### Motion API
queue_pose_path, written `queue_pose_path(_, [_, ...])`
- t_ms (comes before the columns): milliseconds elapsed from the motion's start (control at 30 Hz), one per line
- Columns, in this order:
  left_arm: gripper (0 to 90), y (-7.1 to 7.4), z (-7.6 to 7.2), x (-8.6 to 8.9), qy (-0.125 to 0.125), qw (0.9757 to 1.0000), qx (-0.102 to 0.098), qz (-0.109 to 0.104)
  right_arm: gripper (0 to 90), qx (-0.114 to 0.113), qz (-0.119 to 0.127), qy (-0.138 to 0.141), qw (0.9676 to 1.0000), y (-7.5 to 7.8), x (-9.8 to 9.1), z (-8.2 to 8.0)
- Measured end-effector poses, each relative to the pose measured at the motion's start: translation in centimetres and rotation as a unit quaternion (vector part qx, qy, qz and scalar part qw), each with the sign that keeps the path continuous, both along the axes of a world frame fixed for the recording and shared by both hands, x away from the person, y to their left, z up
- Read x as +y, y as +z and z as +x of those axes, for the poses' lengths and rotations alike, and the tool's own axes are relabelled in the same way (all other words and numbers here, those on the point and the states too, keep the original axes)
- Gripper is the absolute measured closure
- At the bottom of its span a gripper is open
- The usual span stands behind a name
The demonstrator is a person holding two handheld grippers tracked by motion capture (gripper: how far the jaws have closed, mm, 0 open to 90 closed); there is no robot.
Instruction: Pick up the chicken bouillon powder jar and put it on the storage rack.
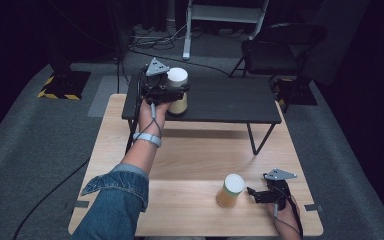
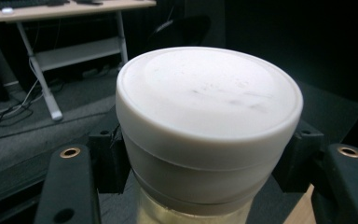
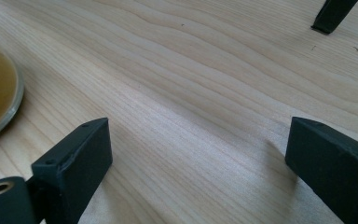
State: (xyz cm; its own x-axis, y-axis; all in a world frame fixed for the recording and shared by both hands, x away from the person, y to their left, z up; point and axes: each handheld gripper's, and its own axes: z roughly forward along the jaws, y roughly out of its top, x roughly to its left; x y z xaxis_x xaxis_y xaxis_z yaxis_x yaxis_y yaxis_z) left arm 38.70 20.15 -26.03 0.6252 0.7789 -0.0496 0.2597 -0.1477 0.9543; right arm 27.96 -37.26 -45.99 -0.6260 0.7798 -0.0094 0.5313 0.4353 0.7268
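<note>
Spread wide, the fingers (image 3: pixel 74 158) of the right gripper (image 1: pixel 261 194) rest low over the pale wooden desk (image 1: pixel 190 165) at its near right corner, with only bare wood grain between them. Just to their left stands an amber jar (image 1: pixel 229 191) with a white lid, close to the fingertips but not touching them; in the right gripper view only a curved edge of its base (image 3: pixel 0 93) shows at the left. Nothing lies between that jar and the open fingers.

Farther out, a person's left forearm in a rolled denim sleeve (image 1: pixel 115 195) reaches across the desk, a grey band (image 1: pixel 147 139) on the wrist. Beyond the open wood a low black stand (image 1: pixel 230 100) on thin dark legs sits across the far half of the desk; one leg's foot (image 3: pixel 330 16) shows in the right gripper view.

Over the left end of that stand, the left gripper (image 1: pixel 172 93) has its fingers (image 2: pixel 70 182) pinched on a second white-lidded jar (image 2: pixel 205 121), gripping it just under the lid, on either side. The jar is upright, its pale yellow body (image 1: pixel 178 106) at the stand's near left edge; whether its base touches the top I cannot tell.

Past the desk, grey carpet holds loose cables (image 1: pixel 155 40), a dark folding chair (image 1: pixel 280 50) at right and a white frame (image 1: pixel 220 15).
</note>
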Motion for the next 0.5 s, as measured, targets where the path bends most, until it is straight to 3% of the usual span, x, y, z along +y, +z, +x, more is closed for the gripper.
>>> queue_pose_path(133, [33.3,-0.3,-0.1,0.0,0.004,1.0000,0.001,-0.009,7.0,0.001,0.001,0.002,1.0000,0.0,0.0,0.0])
queue_pose_path(233, [25.3,-0.3,-0.3,0.2,0.008,0.9999,0.005,-0.010,7.0,0.001,0.001,0.002,1.0000,0.0,0.0,0.0])
queue_pose_path(367, [17.6,-0.3,-1.0,0.6,0.013,0.9999,0.006,-0.002,7.0,0.001,0.001,0.002,1.0000,0.0,0.0,0.0])
queue_pose_path(500, [15.6,-0.4,-2.2,1.3,0.012,0.9999,0.001,0.002,7.0,0.001,0.001,0.002,1.0000,0.0,0.0,0.0])
